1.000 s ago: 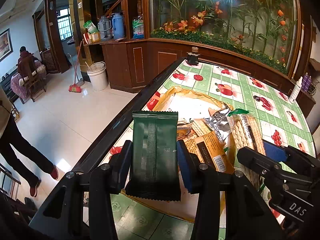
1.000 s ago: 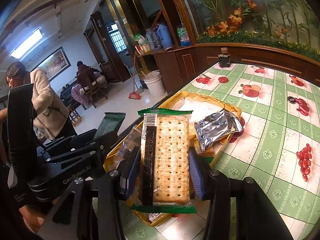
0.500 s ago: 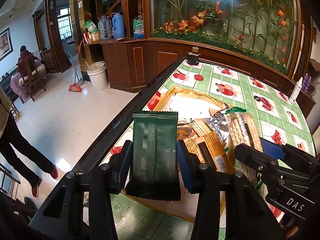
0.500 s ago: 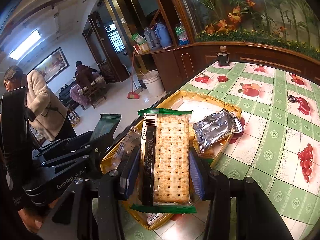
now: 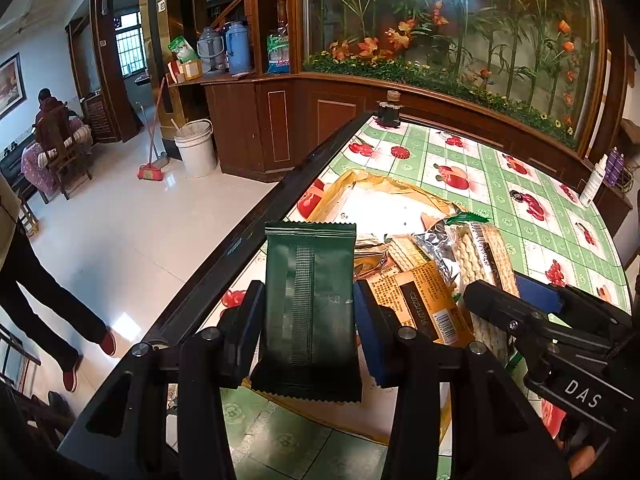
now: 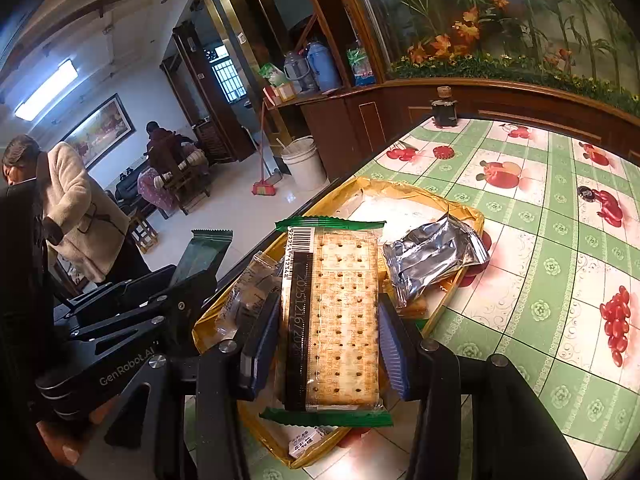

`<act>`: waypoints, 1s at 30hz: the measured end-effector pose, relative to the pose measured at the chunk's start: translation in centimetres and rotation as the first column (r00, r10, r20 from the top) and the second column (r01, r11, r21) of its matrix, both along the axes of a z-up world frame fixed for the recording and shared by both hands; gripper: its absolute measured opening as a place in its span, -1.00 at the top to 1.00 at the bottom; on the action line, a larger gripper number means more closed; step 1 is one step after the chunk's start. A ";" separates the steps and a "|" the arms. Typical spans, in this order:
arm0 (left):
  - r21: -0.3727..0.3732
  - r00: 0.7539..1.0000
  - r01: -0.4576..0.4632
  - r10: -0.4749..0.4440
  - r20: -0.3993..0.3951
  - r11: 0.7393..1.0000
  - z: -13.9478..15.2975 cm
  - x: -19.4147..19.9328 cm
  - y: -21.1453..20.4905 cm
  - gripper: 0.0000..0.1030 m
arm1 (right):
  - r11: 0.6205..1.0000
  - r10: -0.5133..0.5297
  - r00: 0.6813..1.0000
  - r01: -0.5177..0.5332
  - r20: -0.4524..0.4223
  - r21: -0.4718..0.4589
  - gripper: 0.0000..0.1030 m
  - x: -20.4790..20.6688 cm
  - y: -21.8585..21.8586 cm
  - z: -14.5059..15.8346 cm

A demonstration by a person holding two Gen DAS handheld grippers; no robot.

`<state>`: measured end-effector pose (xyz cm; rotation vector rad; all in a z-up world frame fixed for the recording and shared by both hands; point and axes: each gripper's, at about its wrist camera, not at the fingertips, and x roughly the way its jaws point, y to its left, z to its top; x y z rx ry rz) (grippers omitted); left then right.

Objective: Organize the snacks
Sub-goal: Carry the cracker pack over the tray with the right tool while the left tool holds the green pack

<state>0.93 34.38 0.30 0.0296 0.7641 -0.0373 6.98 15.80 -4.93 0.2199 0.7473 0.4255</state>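
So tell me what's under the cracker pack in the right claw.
Below the cracker pack sits the yellow tray. A small white packet and a clear-wrapped snack peek out; whatever lies directly beneath is covered.

Orange packet (image 5: 424, 300) partly hidden

My left gripper (image 5: 308, 320) is matt black plastic with silvery metal screws; between its dark rubbery pads sits a dark green packet (image 5: 309, 312) of matt foil with a ribbed seam. My right gripper (image 6: 328, 344) clamps a cracker pack (image 6: 332, 320) in clear glossy film. A crinkled silver foil wrapper (image 6: 434, 256) shines on the glossy yellow tray (image 6: 400, 190). The tablecloth (image 6: 560, 280) looks like smooth, shiny printed vinyl.
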 end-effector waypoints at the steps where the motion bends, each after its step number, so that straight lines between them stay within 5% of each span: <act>1: 0.000 1.000 -0.002 0.002 0.000 1.000 0.0 0.1 0.0 0.17 | 1.000 0.000 1.000 0.000 0.001 -0.001 0.08 0.1 0.0 0.0; 30: 0.003 0.999 -0.002 0.002 -0.035 1.000 -1.1 1.0 0.1 0.17 | 1.000 -0.001 1.000 0.001 -0.010 -0.006 0.08 1.6 0.3 -0.6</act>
